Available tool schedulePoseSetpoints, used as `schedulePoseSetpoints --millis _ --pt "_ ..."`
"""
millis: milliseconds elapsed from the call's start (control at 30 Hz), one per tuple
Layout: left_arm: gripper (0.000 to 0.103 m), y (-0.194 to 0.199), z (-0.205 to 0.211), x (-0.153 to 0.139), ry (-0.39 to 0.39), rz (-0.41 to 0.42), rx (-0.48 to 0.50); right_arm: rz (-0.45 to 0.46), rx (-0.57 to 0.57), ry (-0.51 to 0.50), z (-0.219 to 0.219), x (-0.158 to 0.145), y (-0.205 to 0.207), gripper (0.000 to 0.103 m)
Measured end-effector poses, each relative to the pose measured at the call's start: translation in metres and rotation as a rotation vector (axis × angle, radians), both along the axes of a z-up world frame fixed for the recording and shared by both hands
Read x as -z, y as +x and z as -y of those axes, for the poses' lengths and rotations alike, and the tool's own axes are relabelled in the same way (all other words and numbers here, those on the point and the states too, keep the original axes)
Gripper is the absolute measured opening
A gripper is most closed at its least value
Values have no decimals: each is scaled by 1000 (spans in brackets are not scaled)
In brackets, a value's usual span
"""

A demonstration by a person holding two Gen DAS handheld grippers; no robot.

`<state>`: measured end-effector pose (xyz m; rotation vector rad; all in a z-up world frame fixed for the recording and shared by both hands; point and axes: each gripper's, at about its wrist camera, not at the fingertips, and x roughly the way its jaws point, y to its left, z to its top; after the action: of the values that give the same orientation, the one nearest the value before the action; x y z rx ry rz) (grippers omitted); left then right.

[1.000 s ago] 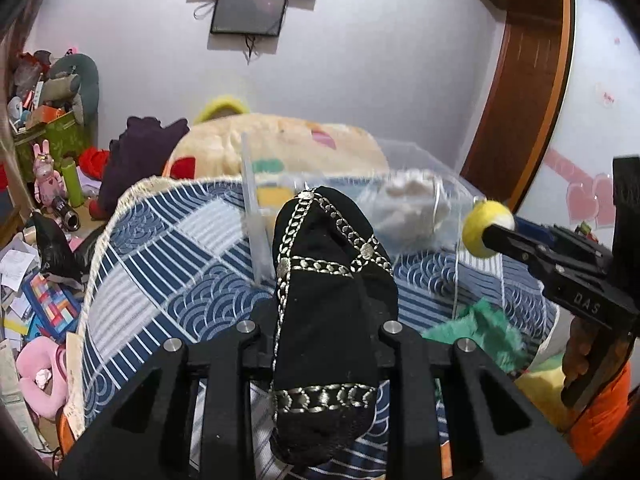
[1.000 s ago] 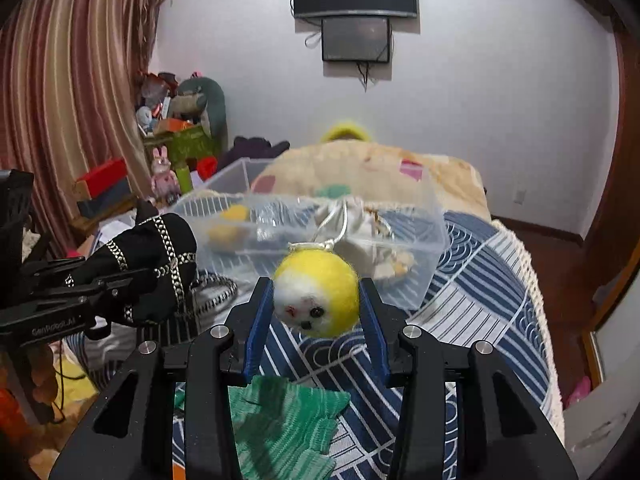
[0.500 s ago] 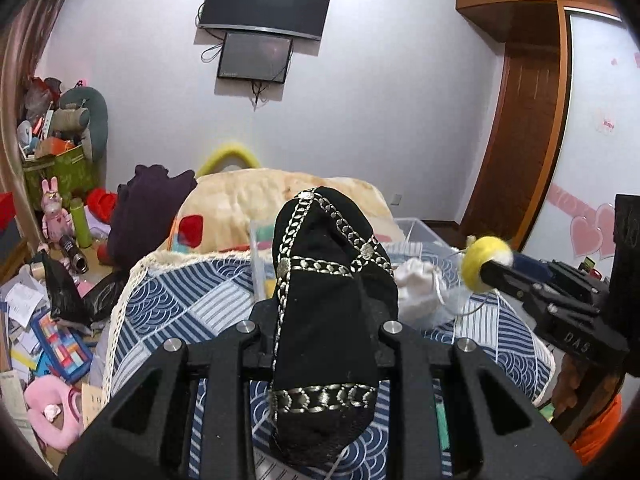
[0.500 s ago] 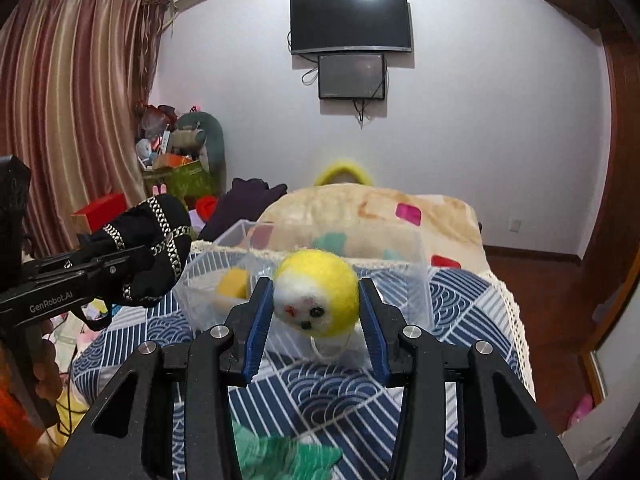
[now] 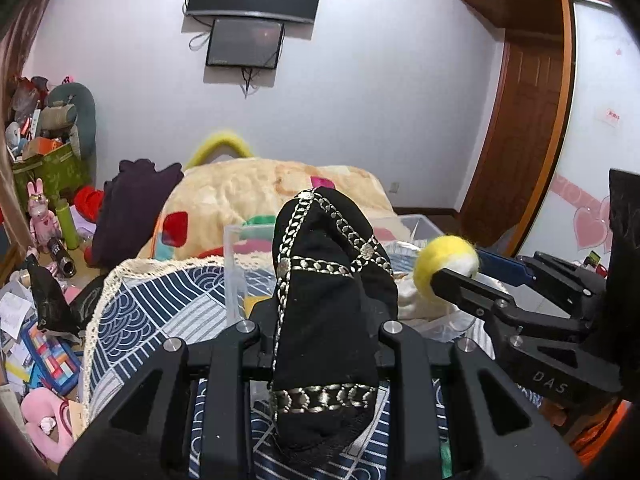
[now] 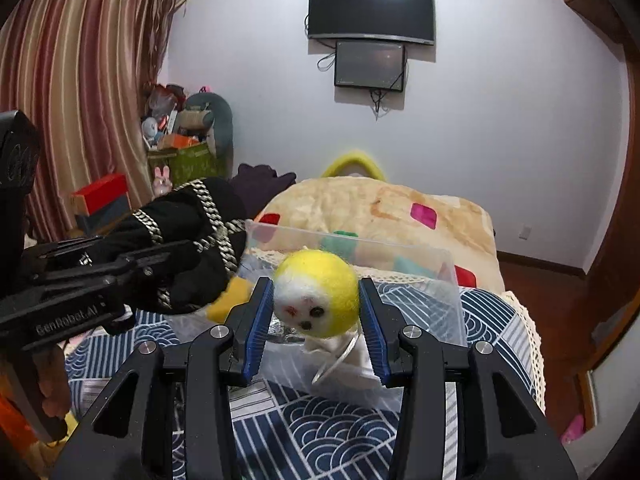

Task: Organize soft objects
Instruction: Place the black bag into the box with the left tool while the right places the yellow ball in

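Observation:
My left gripper (image 5: 320,332) is shut on a black fabric pouch with silver chain trim (image 5: 326,288), held up over the bed. In the right wrist view the same pouch (image 6: 192,236) hangs at the left, above the near corner of a clear plastic bin (image 6: 400,264). My right gripper (image 6: 316,320) is shut on a yellow and white felt ball with a small face (image 6: 316,294); a white loop dangles under it. From the left wrist view that ball (image 5: 444,264) shows at the right, above the bin (image 5: 236,264), which holds white fabric (image 5: 416,300).
The bin sits on a bed with a blue and white patterned cover (image 6: 320,424). Behind it lie a cream blanket with coloured patches (image 6: 384,208) and a dark purple cloth (image 5: 132,204). Toys and clutter (image 5: 44,292) crowd the floor at the left. A wooden door (image 5: 520,140) is at the right.
Both grippers have risen and moved forward toward the bin, still holding the pouch and the ball. The green cloth on the bed has dropped out of view.

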<state>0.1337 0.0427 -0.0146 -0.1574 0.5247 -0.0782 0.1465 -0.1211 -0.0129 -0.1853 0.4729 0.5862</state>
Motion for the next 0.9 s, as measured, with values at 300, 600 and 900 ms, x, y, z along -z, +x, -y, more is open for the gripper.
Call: schedulePoseSetpoints --millis 300,600,900 --pt "26 36 4 22 40 -78 13 -63 -18 -65 -14 19 17 40" --pt "27 53 5 33 41 -144 25 -94 -23 -121 -21 29 27 40" --pt "38 47 11 31 81 -150 22 -101 -28 -156 -20 27 25 40"
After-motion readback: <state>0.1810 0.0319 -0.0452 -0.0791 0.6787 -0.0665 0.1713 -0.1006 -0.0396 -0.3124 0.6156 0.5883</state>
